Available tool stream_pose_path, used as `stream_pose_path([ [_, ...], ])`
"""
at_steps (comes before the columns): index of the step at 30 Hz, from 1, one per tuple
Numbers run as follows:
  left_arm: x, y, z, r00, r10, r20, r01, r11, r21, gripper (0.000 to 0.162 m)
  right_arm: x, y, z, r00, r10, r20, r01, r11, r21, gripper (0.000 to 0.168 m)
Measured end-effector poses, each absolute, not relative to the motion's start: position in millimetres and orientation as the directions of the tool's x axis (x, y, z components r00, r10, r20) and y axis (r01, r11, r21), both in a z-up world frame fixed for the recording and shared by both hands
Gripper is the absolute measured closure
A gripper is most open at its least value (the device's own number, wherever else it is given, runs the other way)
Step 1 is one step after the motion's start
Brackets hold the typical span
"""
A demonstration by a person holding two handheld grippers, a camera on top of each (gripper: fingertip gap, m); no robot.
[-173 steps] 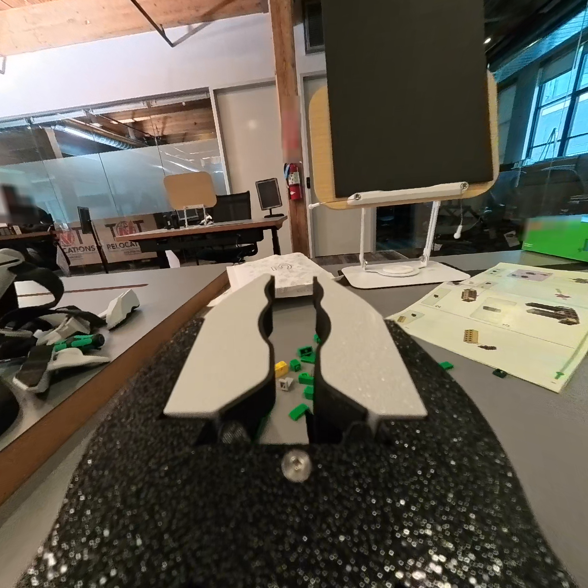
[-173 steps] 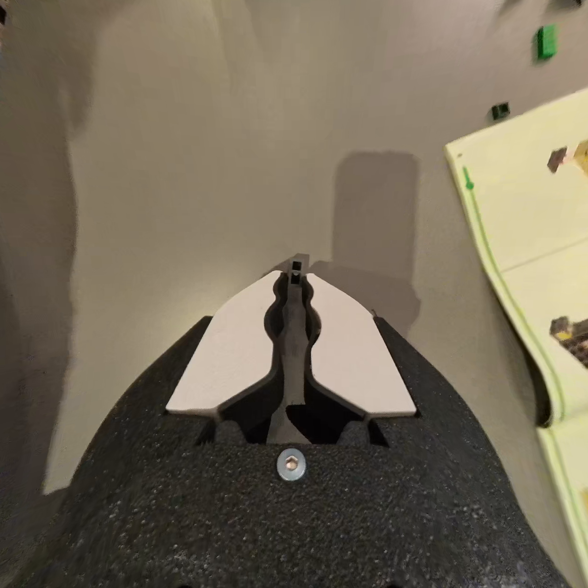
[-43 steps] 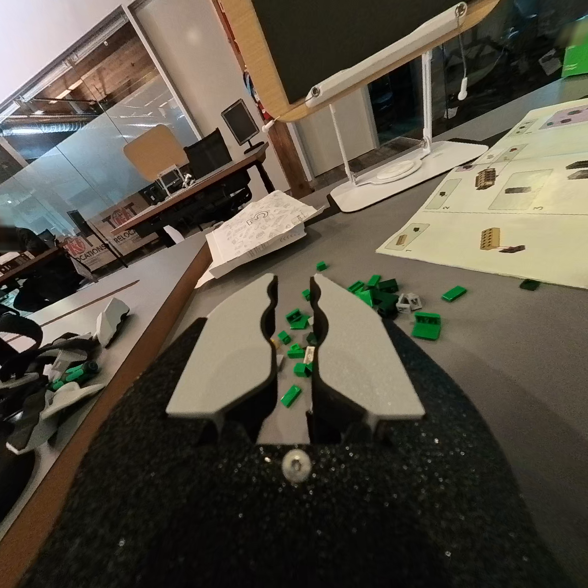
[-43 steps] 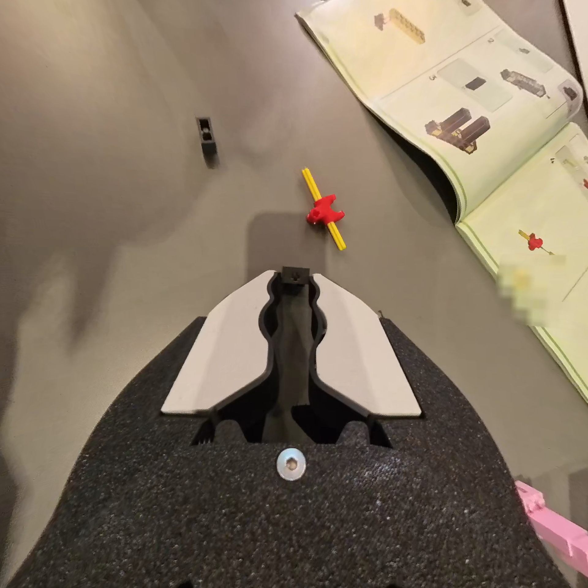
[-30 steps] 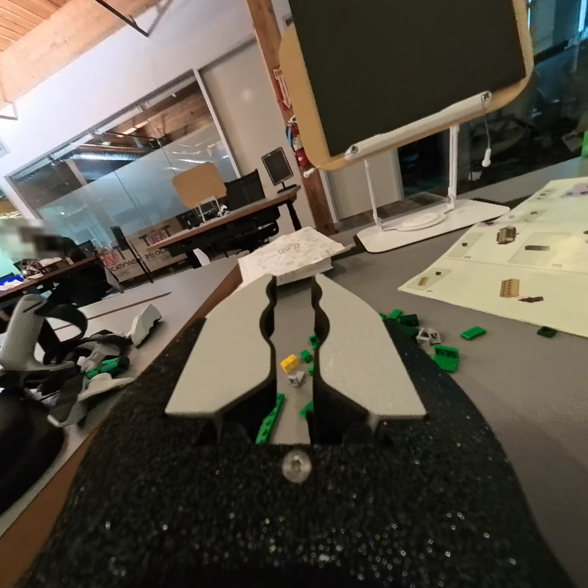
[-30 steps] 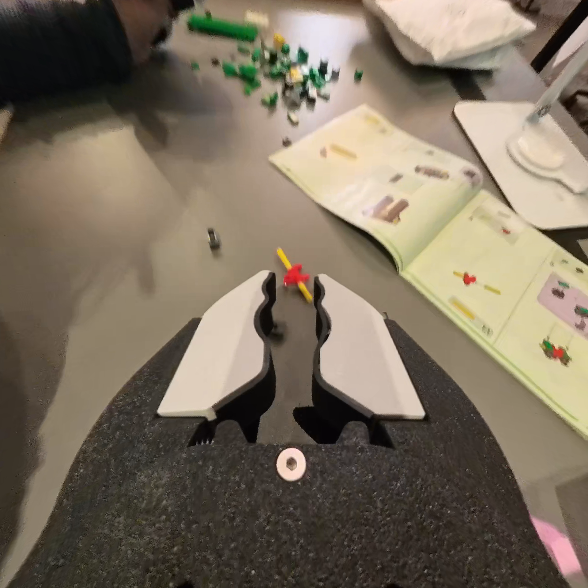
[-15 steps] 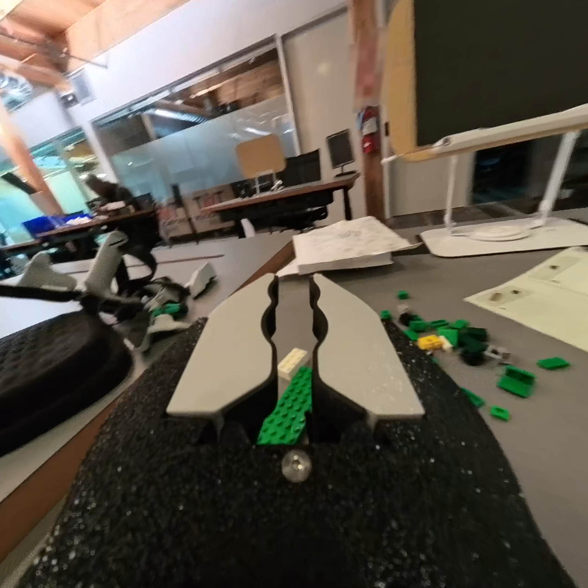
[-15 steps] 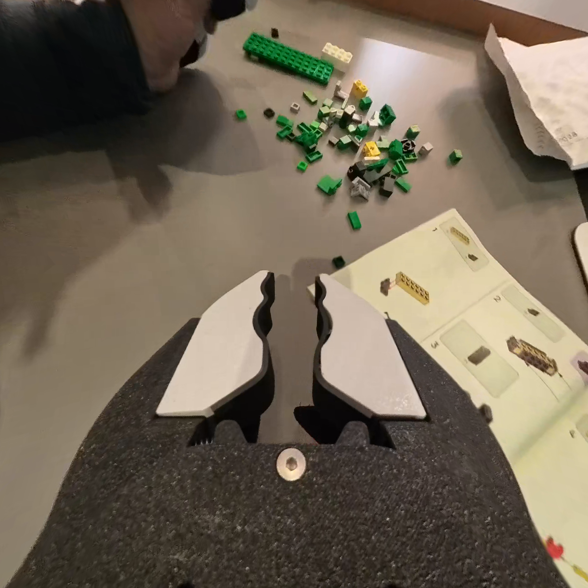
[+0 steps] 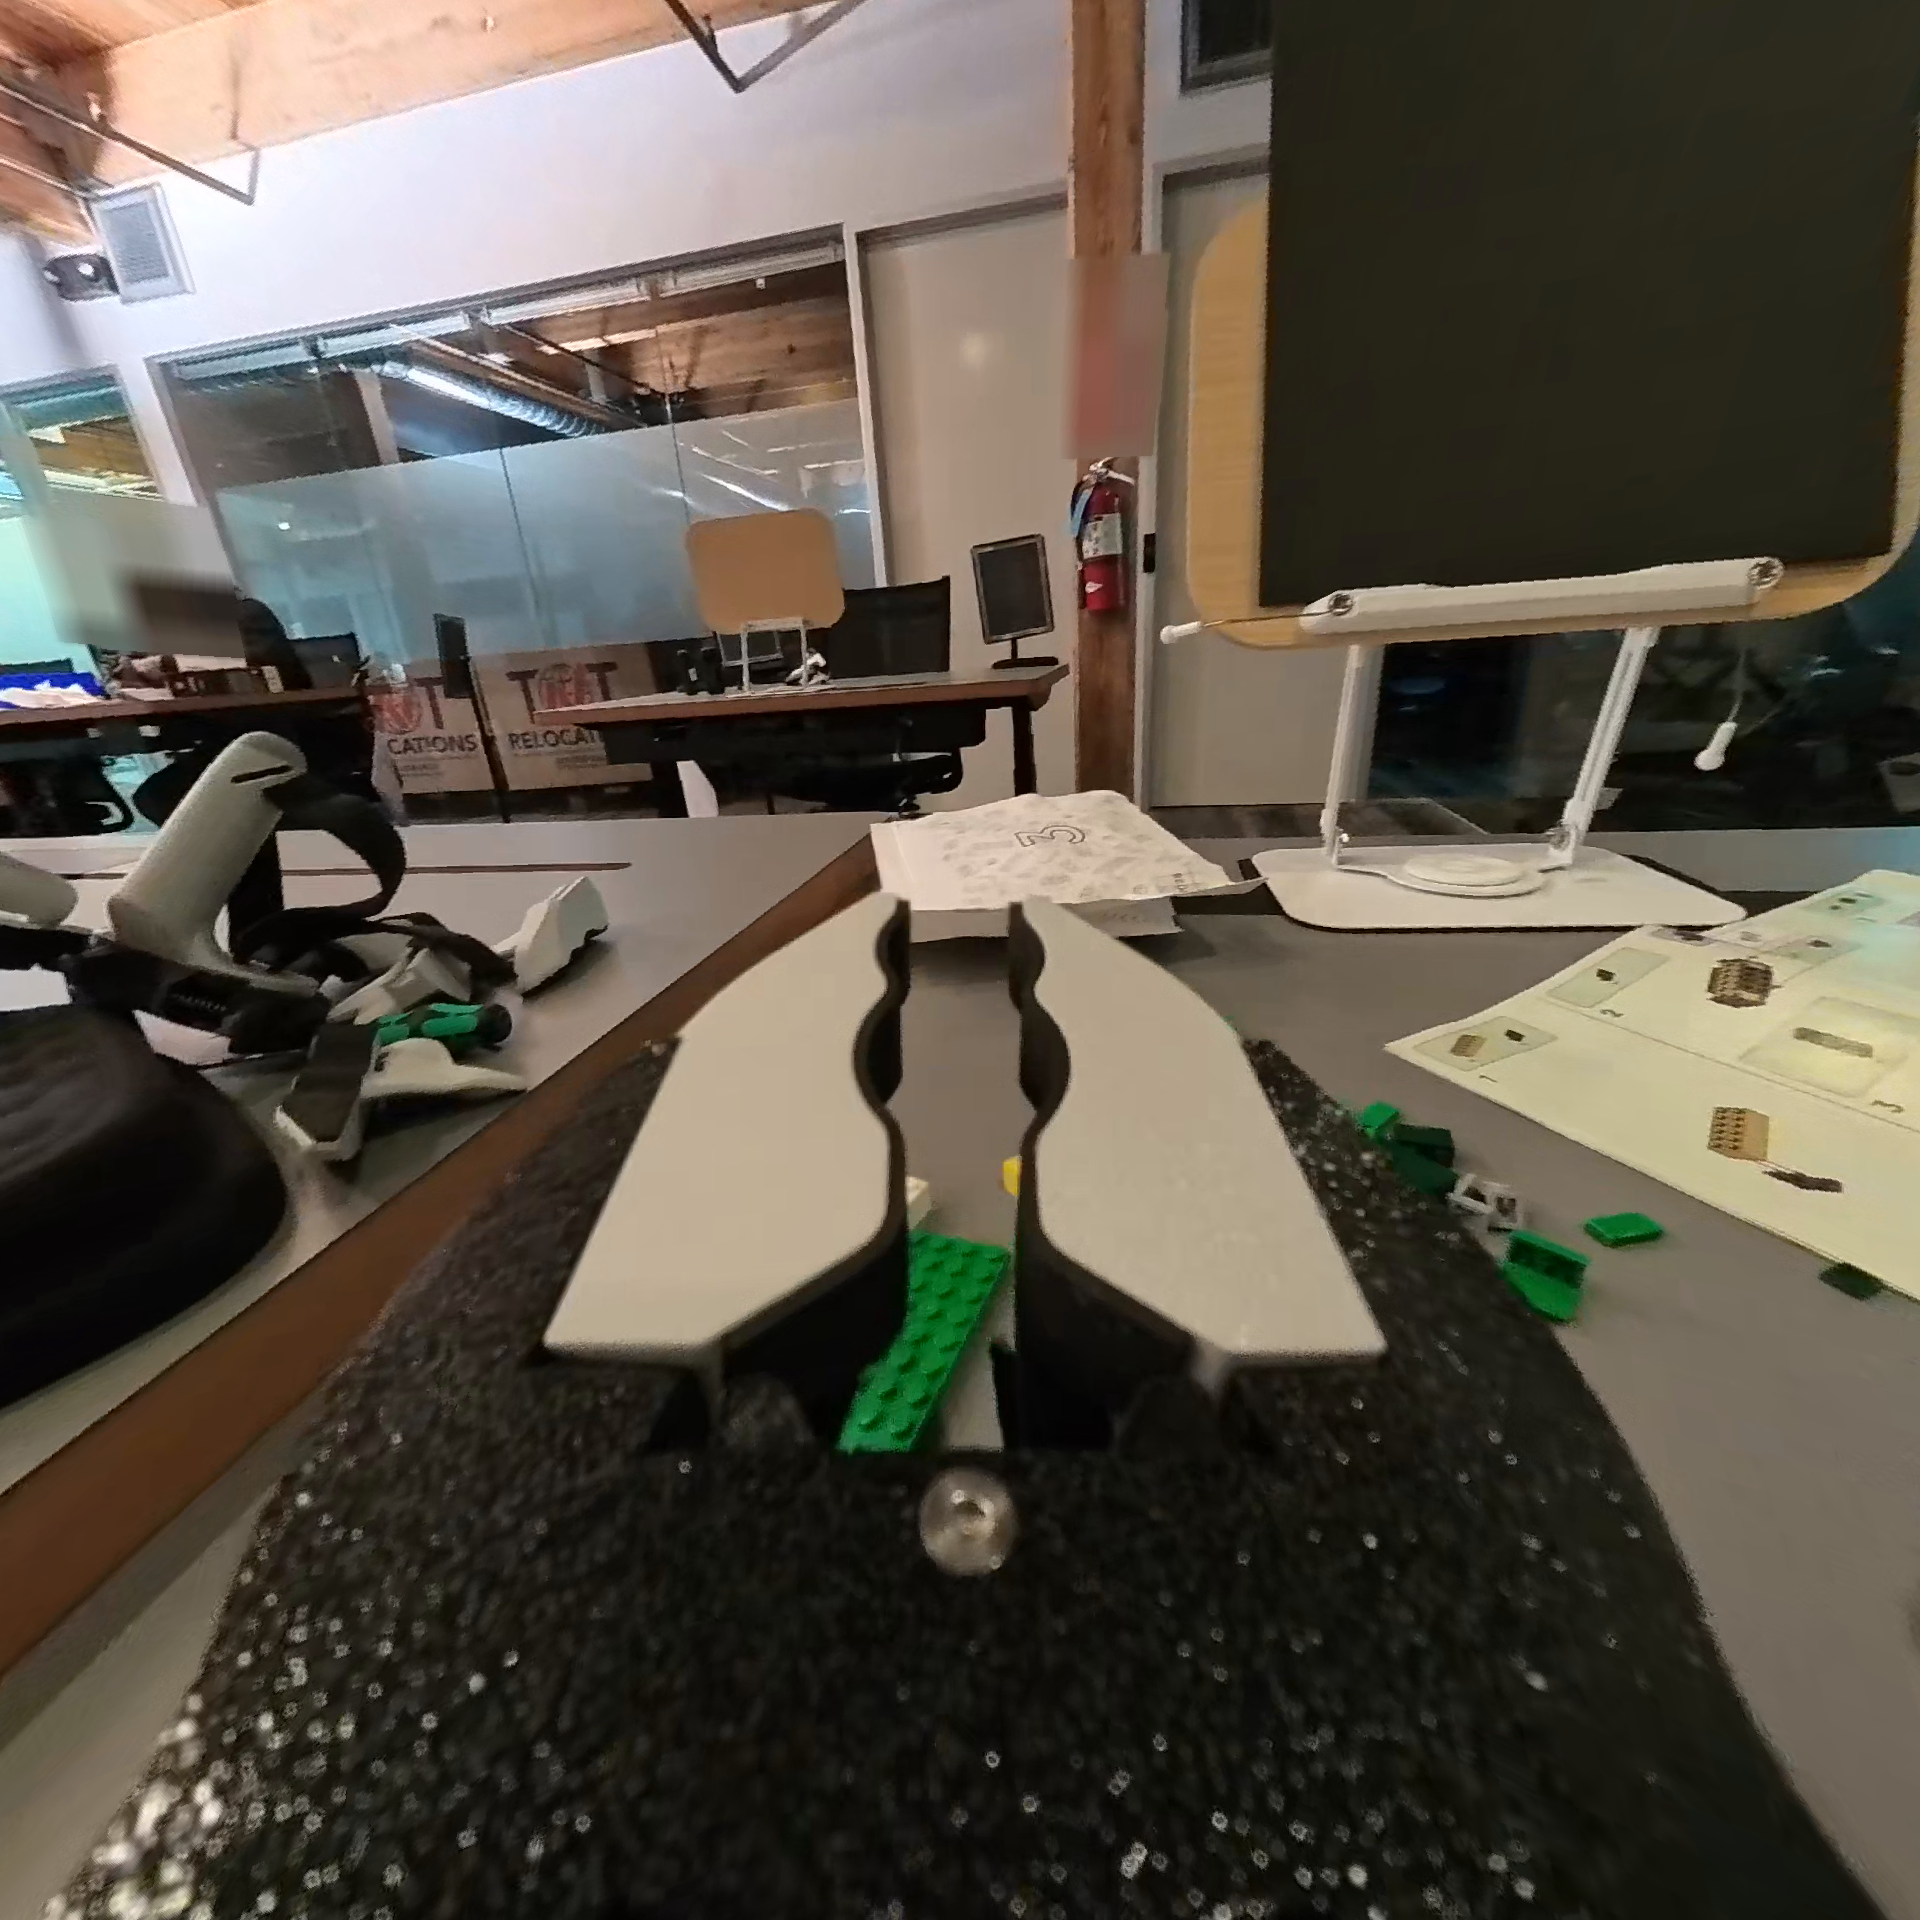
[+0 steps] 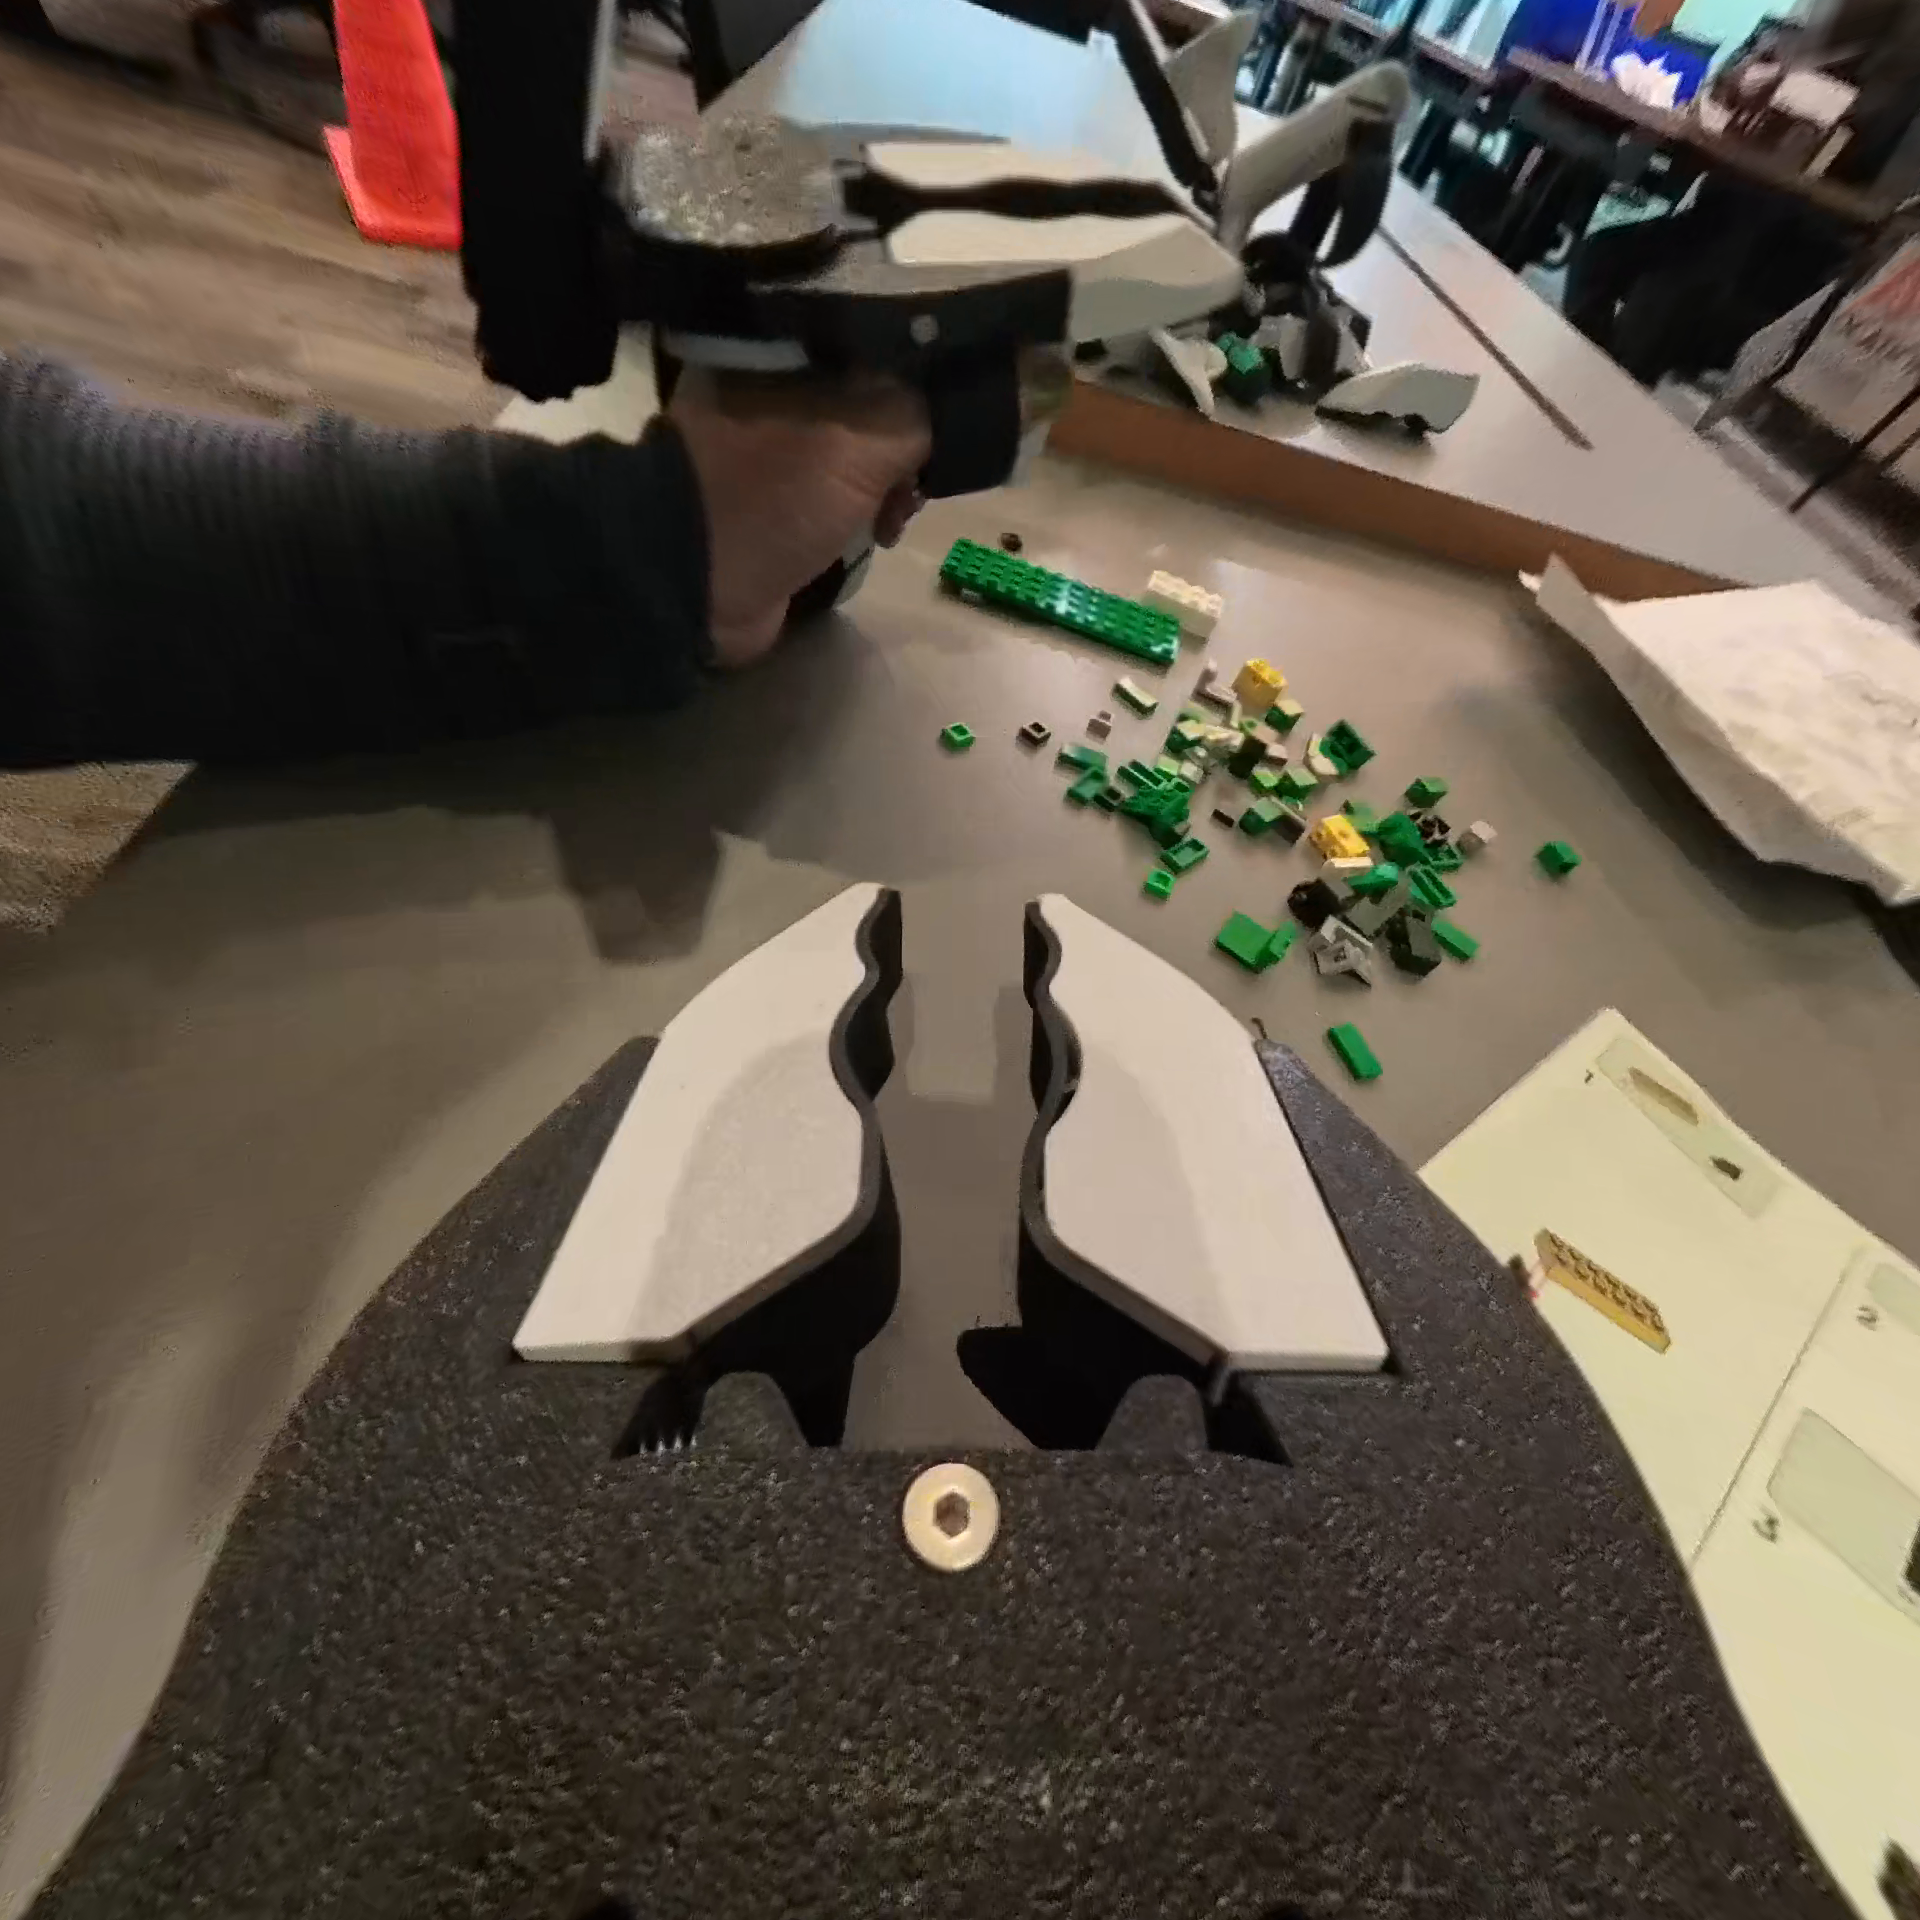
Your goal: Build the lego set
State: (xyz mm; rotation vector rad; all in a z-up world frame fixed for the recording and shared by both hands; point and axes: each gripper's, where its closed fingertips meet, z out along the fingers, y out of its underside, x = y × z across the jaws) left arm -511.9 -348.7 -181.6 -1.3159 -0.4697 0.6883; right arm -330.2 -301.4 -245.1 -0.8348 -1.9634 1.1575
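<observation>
A long green plate [image 10: 1060,603] lies on the grey table with a white brick [image 10: 1184,601] at its far end. A pile of small green, yellow, grey and black bricks [image 10: 1299,821] lies to its right. My left gripper [image 10: 1195,223] is held by a hand [image 10: 810,499] resting beside the plate, fingers raised above it. In the left wrist view the left gripper [image 9: 961,920] is open and empty, with the green plate [image 9: 925,1340] seen below between the fingers. My right gripper [image 10: 961,909] is open and empty over bare table, short of the pile.
An open instruction booklet [image 10: 1662,1299] lies at the right. A white paper bag [image 10: 1766,707] lies behind the pile. A white lamp base [image 9: 1455,883] stands at the back. Spare gripper parts [image 9: 208,935] lie on the neighbouring table. An orange cone [image 10: 400,135] stands on the floor. Left tips to right tips: about 20 centimetres.
The right gripper's view has swung from the booklet toward the pile, the green plate and the left hand. The left gripper turned slightly right. Both stayed open and empty.
</observation>
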Motion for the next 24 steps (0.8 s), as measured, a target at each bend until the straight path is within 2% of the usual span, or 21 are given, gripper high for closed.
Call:
stream_pose_path([
  [5, -508.3, -344.6, -181.2, 0.741, 0.668, -0.063, -0.187, 0.115, -0.976, 0.144, -328.4, -322.2, -249.2, -0.577, 0.767, 0.28, 0.113, 0.415, -0.903, 0.15],
  [16, -505.0, -344.2, -179.8, 0.757, 0.652, -0.041, -0.177, 0.144, -0.974, 0.145, -319.6, -335.8, -264.5, -0.614, 0.644, 0.456, 0.032, 0.597, -0.801, 0.153],
  [24, -501.6, -340.0, -180.1, 0.775, 0.63, -0.052, -0.18, 0.14, -0.974, 0.146, -323.0, -332.2, -262.0, -0.599, 0.672, 0.435, 0.046, 0.571, -0.819, 0.154],
])
